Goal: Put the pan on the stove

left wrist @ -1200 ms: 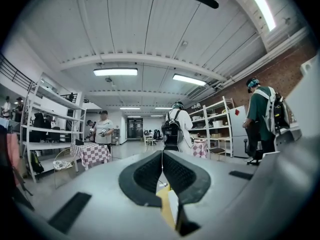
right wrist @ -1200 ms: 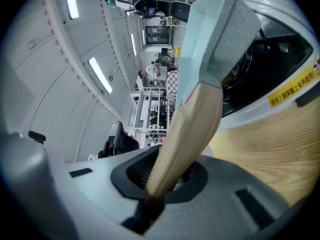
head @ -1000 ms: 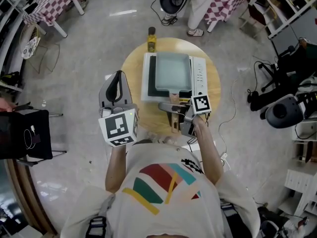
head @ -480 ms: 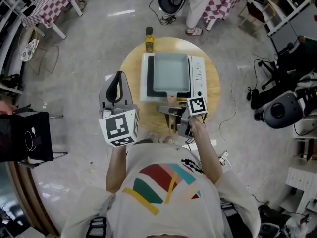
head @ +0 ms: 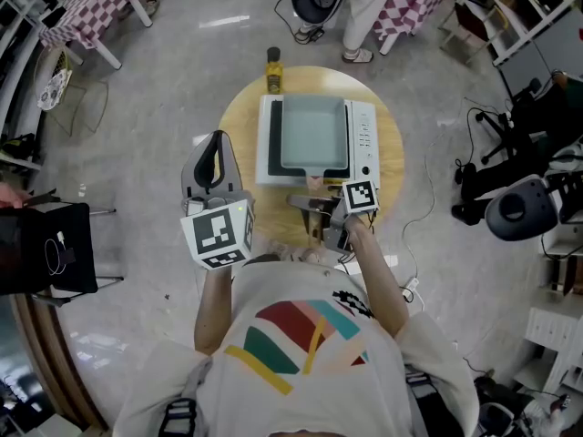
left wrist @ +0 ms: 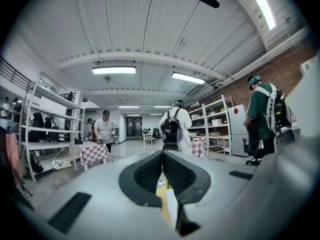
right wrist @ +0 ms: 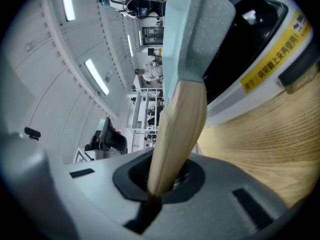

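The right gripper has its jaws clamped on the pale wooden handle of the square mint-green pan. The pan sits on the black-topped white electric stove, which rests on the round wooden table. The left gripper, jaws pressed together with nothing between them, is held off the table's left edge.

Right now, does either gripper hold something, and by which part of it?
The right gripper holds the pan by its wooden handle, clamped between the fingers. The left gripper is shut and holds nothing.
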`<state>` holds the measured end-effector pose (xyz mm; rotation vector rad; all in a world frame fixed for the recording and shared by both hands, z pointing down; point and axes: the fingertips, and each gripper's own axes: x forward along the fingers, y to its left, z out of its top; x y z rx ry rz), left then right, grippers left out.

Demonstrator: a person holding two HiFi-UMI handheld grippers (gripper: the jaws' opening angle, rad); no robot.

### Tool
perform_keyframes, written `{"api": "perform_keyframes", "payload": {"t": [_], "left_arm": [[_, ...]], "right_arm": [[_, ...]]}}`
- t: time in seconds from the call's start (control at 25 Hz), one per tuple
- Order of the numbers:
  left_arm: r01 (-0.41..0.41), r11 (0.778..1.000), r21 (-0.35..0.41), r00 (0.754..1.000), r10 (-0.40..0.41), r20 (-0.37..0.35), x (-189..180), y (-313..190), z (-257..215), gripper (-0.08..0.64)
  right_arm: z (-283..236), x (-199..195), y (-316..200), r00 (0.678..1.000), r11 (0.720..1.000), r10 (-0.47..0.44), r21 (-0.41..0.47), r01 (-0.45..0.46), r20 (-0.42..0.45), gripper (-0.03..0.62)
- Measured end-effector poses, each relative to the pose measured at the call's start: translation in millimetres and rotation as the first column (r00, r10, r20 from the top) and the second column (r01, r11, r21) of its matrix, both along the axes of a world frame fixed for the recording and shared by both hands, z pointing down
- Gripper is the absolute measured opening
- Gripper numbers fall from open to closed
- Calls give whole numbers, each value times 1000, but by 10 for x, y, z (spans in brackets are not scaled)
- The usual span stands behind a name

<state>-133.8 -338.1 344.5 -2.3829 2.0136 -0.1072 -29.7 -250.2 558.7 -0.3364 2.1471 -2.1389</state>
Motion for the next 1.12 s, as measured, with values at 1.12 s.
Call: {"api": "perform_keyframes", "payload": {"t": [1.12], "left_arm": [[-21,1000,-14,1000,21,-2,80,0,73,6]], "right_arm": [[-127,213,39,979,994,106,-5,-107,173,89]]}}
